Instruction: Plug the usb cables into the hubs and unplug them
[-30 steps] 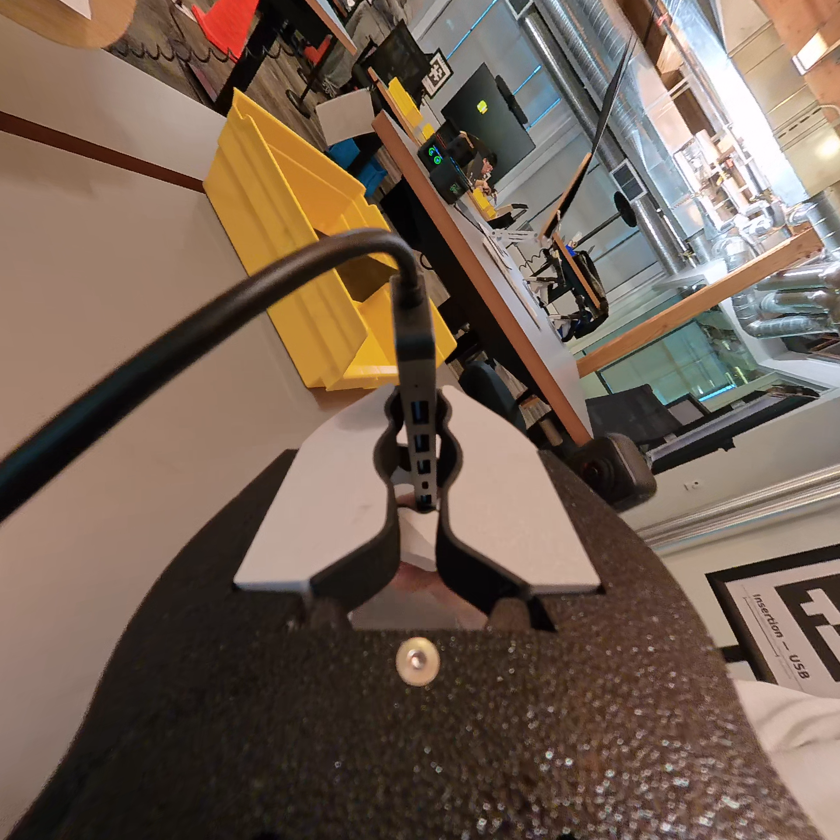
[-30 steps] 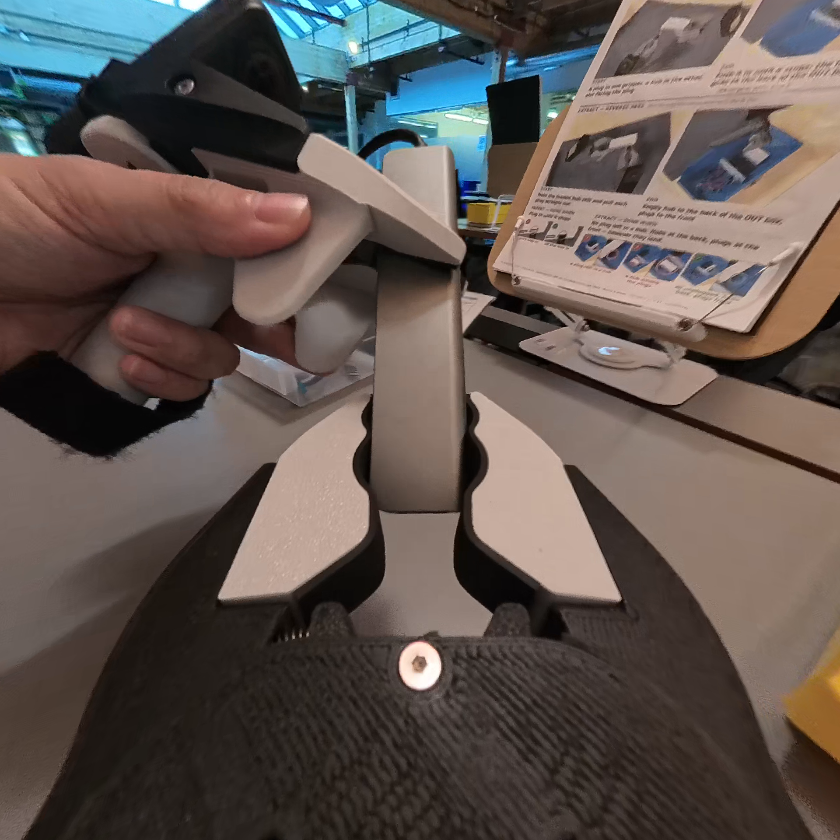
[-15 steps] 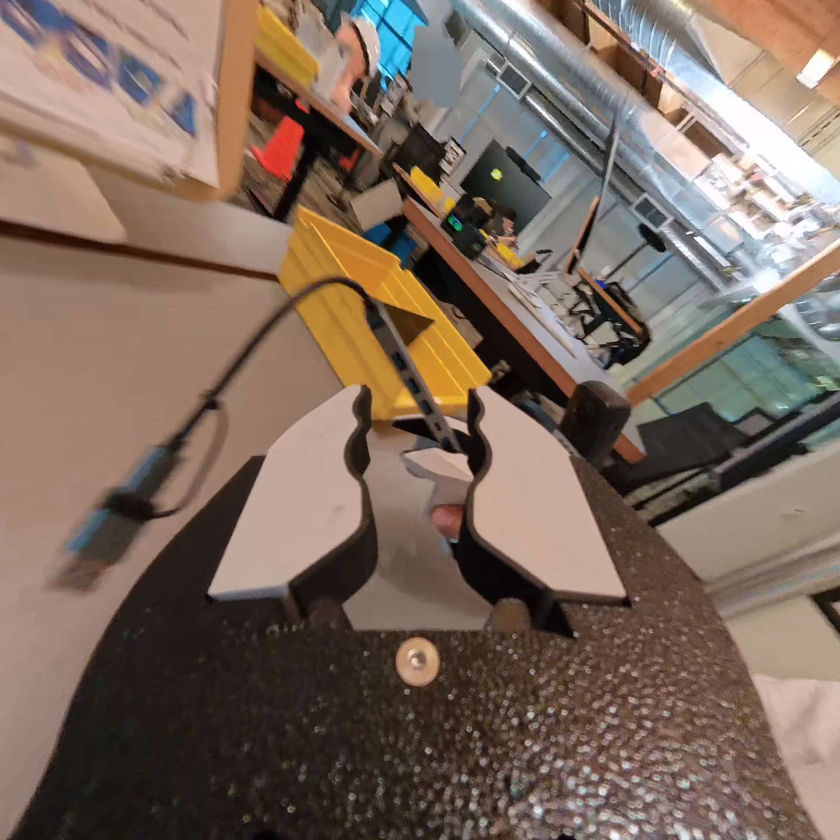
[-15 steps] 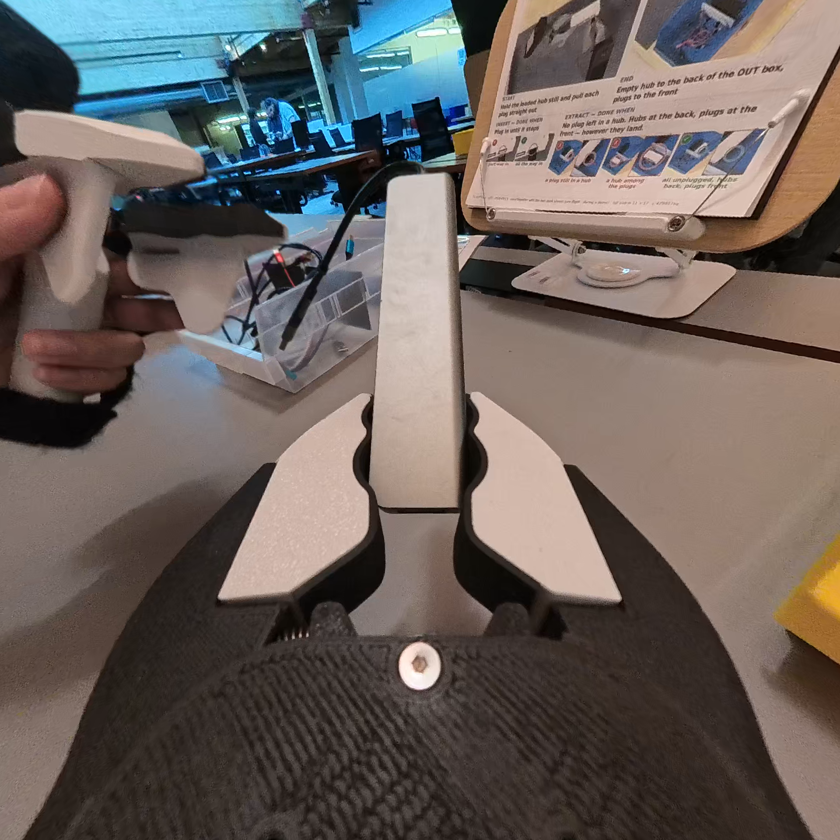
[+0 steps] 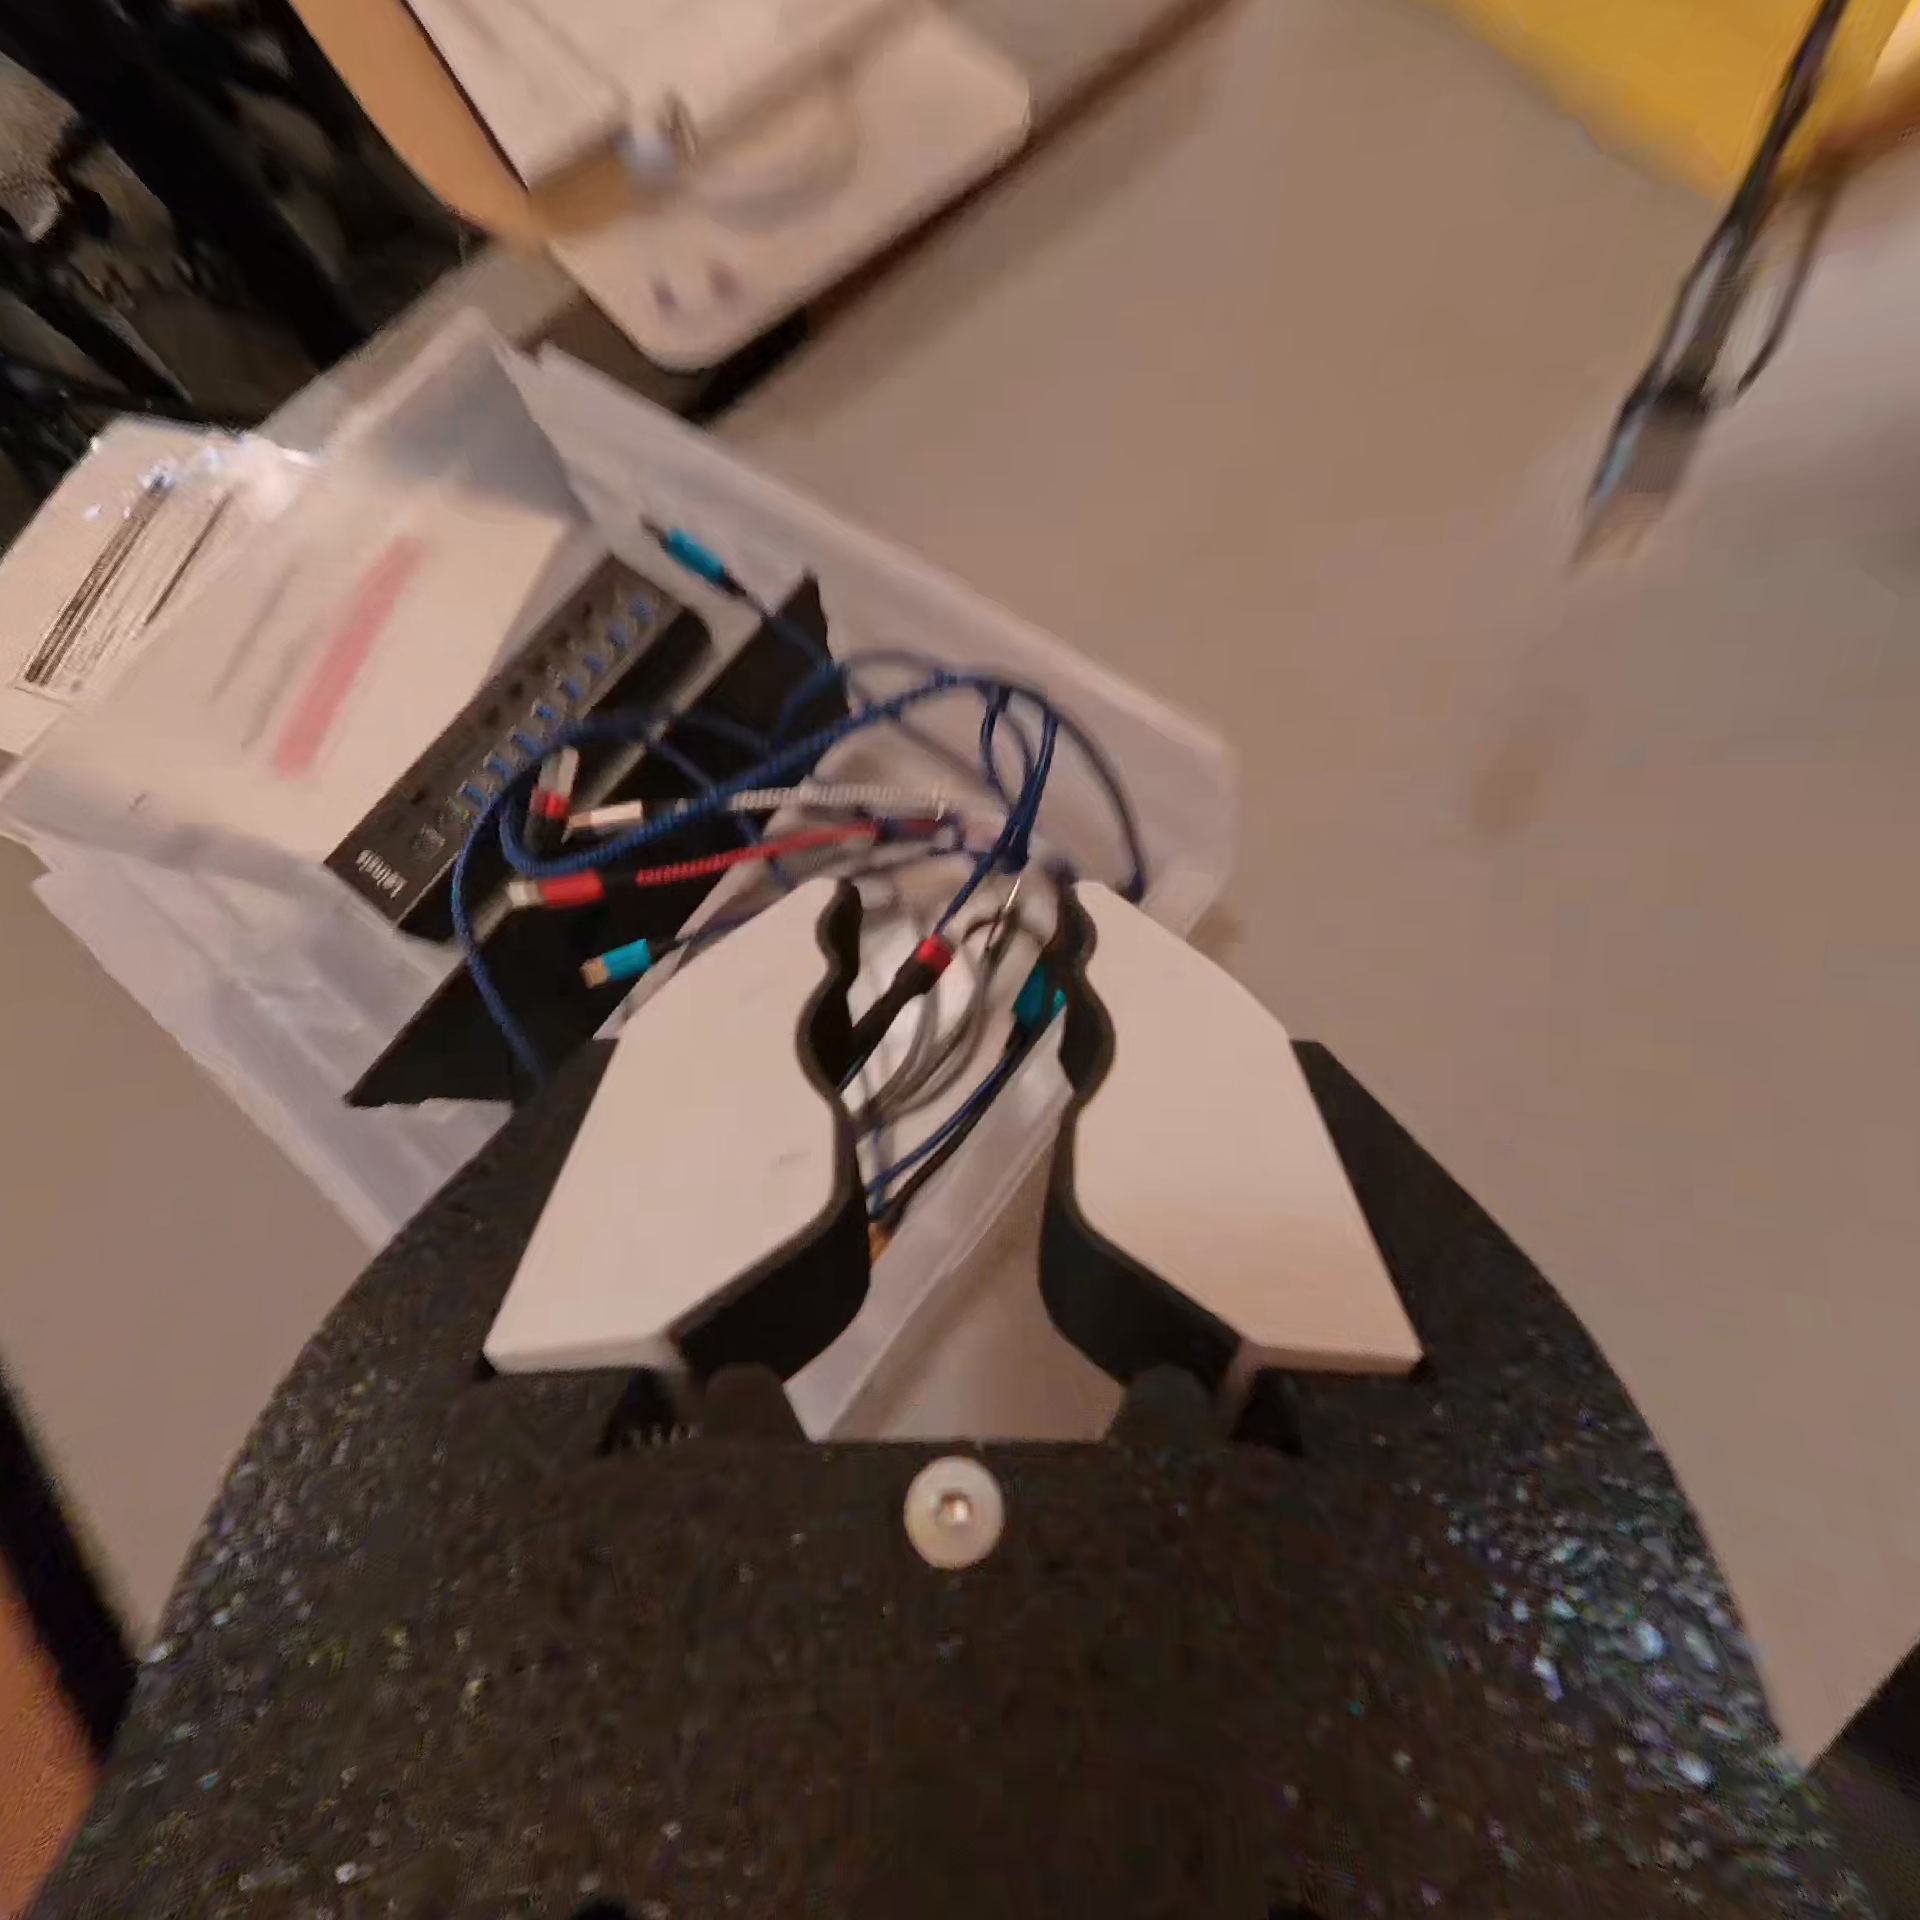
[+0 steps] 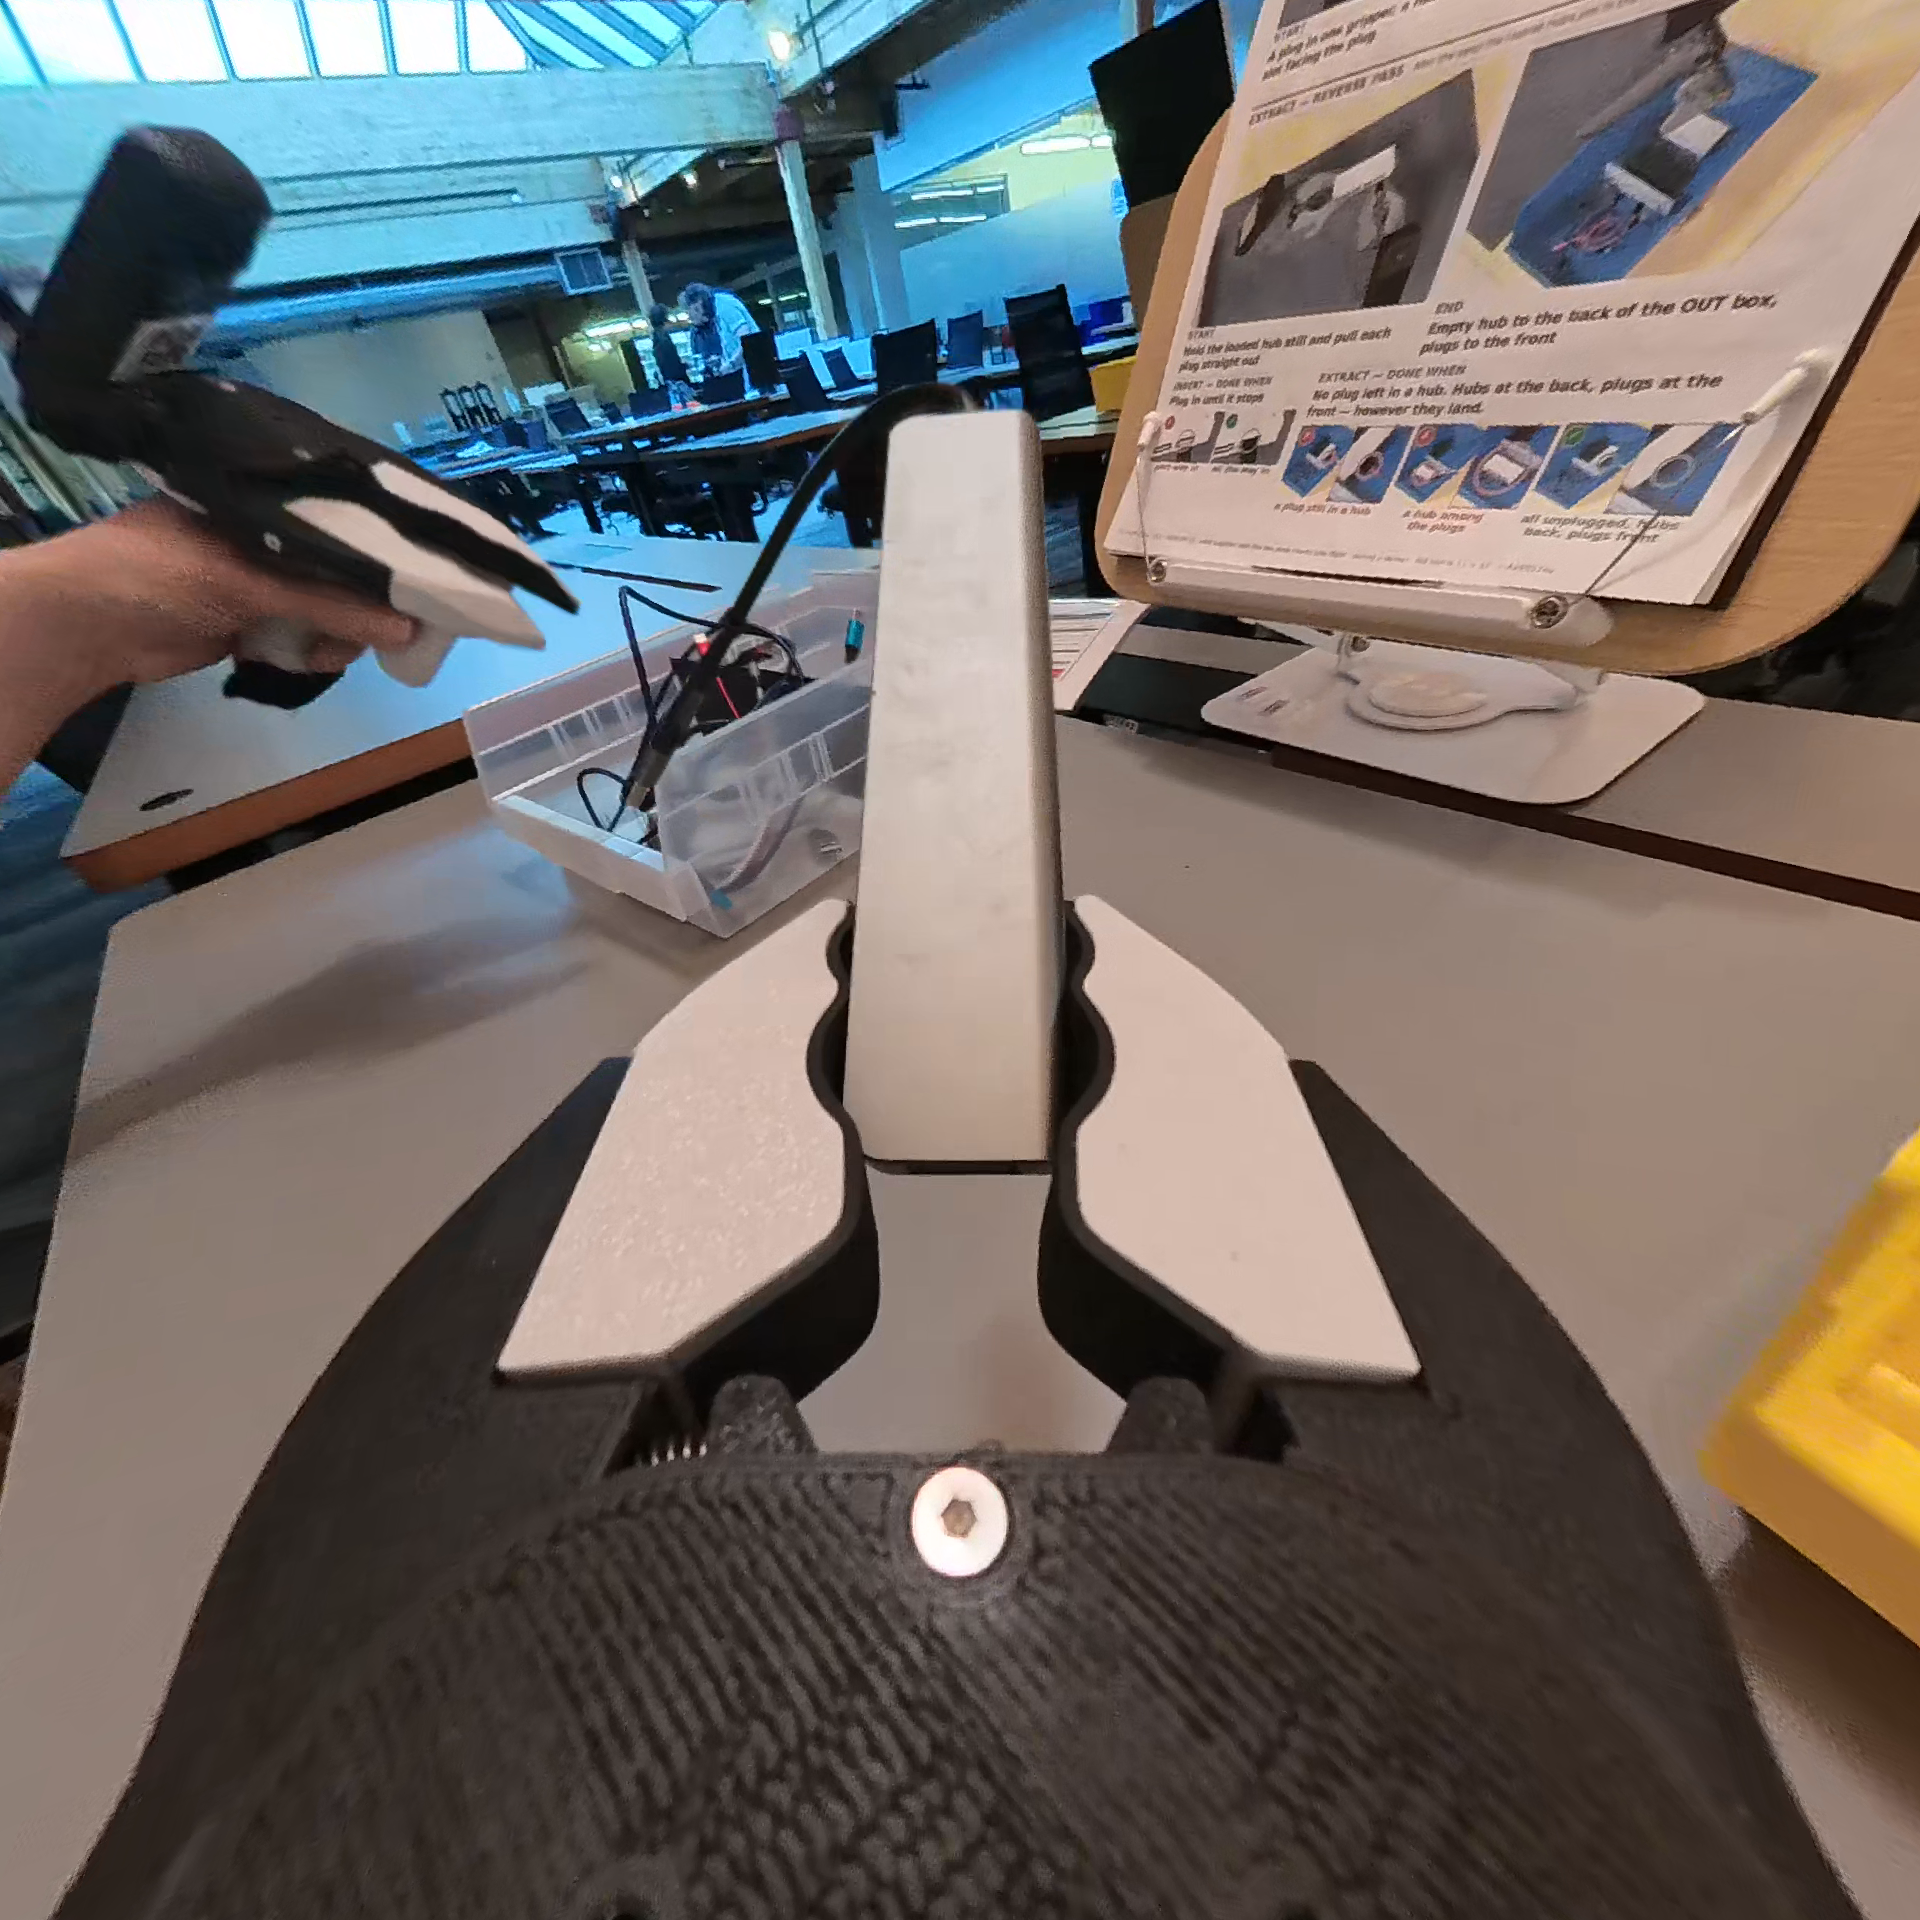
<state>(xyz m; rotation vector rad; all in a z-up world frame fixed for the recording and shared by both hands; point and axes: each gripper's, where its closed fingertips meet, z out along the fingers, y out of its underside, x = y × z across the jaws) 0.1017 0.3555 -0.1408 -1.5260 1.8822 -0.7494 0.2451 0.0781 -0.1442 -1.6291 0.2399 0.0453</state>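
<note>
My left gripper is spread, empty, over the clear box w/ a cable tangle and 1 black hub. My right gripper pinches 1 grey hub, long axis pointing straight away from me, slightly up.

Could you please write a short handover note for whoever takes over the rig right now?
Right gripper: shut on the grey hub, held upright above the table; the hub's own black cable hangs down towards the clear box.
Left gripper: open, empty, hovering over the clear box, pointed at the loose USB cables beside a black hub.
Done: no cable shows plugged into the grey hub.
Left: pick a cable, plug it into the hub, then unplug.
</note>
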